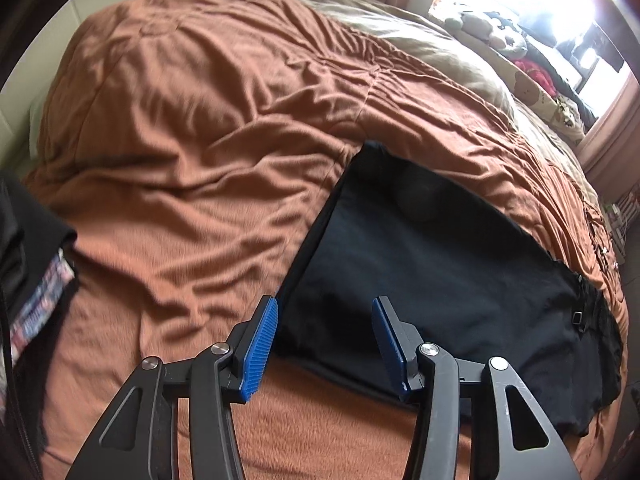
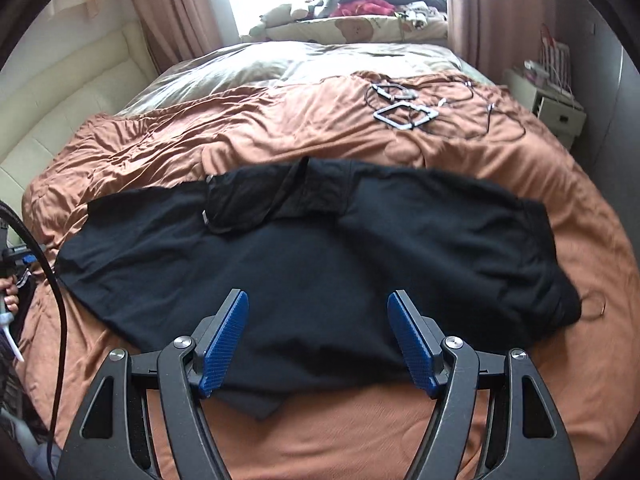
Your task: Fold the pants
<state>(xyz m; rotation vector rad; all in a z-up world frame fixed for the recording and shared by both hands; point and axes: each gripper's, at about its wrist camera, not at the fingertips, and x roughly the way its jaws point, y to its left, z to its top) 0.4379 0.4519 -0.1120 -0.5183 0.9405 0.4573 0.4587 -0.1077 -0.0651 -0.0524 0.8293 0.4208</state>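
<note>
The black pants (image 2: 312, 264) are laid flat across the orange bedspread (image 2: 248, 128), spread crosswise in the right wrist view, with the waistband portion and a folded flap (image 2: 256, 200) turned toward the far side. The near edge of the garment runs close to the near edge of the bed, and a small pointed corner of cloth (image 2: 260, 408) projects toward the camera below the right gripper (image 2: 318, 340). The right gripper is held with its jaws apart above the near middle of the pants; nothing is clamped between its blue pads (image 2: 224, 340).

In the left wrist view, the left gripper (image 1: 324, 344) is positioned over the corner of the pants (image 1: 420, 280), with the straight left edge of the cloth running away just beside the left pad (image 1: 260, 348). Its jaws are parted and no fabric is seen pressed between them.

A wide stretch of wrinkled, unoccupied bedspread (image 1: 200, 140) is available to the left of the garment. On the far right part of the bed, cables and metal frames (image 2: 404, 108) are lying, well apart from the pants. A padded cream headboard (image 2: 72, 100) borders the left side, and a small white cabinet (image 2: 548, 100) stands at the right. A hand (image 2: 10, 300) is visible at the left margin of the right wrist view.
</note>
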